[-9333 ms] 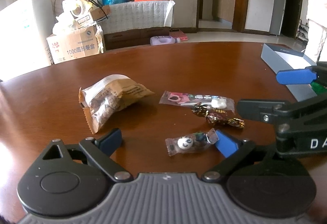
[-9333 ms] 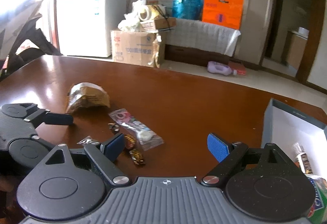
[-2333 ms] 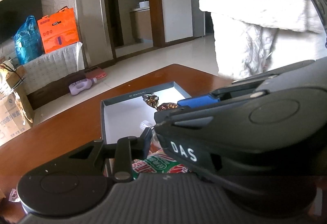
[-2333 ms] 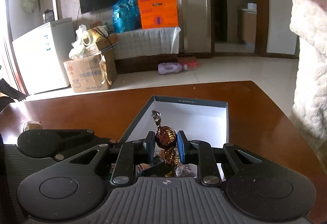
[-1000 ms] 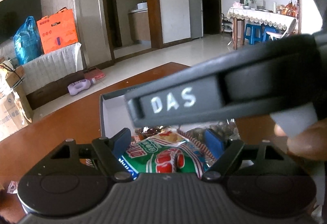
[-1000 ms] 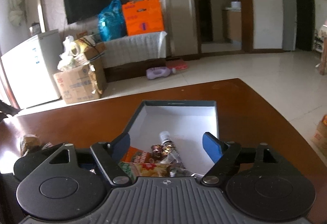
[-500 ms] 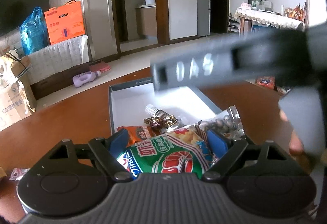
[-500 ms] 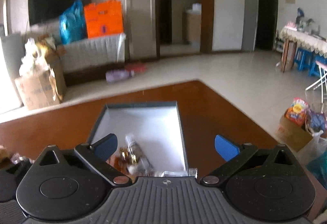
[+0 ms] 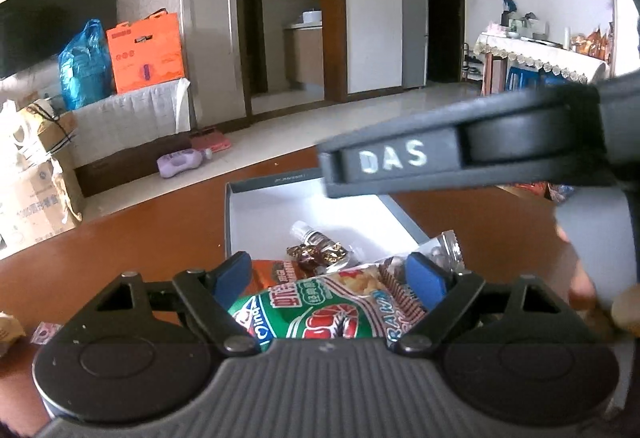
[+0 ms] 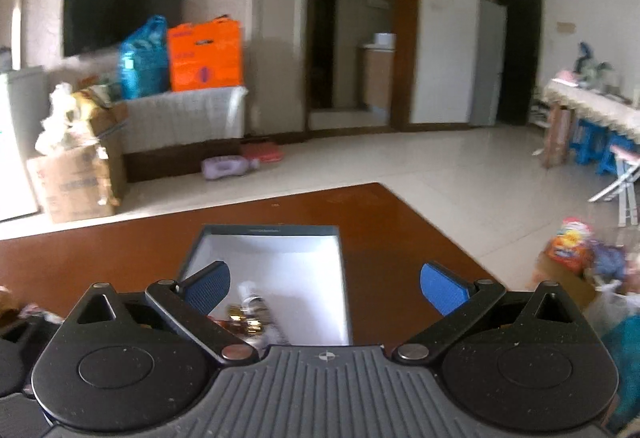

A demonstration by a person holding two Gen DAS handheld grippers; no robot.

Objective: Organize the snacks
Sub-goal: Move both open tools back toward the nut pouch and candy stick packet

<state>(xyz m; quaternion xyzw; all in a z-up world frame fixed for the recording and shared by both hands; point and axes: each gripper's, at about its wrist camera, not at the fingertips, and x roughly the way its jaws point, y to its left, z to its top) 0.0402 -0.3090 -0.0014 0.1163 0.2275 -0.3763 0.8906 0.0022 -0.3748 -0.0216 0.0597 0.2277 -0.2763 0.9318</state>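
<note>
our left gripper (image 9: 328, 278) wide, holds nothing. right gripper (image 10: 324, 288) just opened wide, empty. green crinkly snack bag (image 9: 316, 312) sits in grey box (image 9: 229, 222), light, soft, slippery. we pinch sealed edge.

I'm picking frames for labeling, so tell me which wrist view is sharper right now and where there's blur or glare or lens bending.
Left wrist view: sharper, the print on the green snack bag is readable; door frames bow from the fisheye; bright window glare at the right edge. Right wrist view: soft all over with motion blur, the candies in the box smear; the gripper body stays crisp.
</note>
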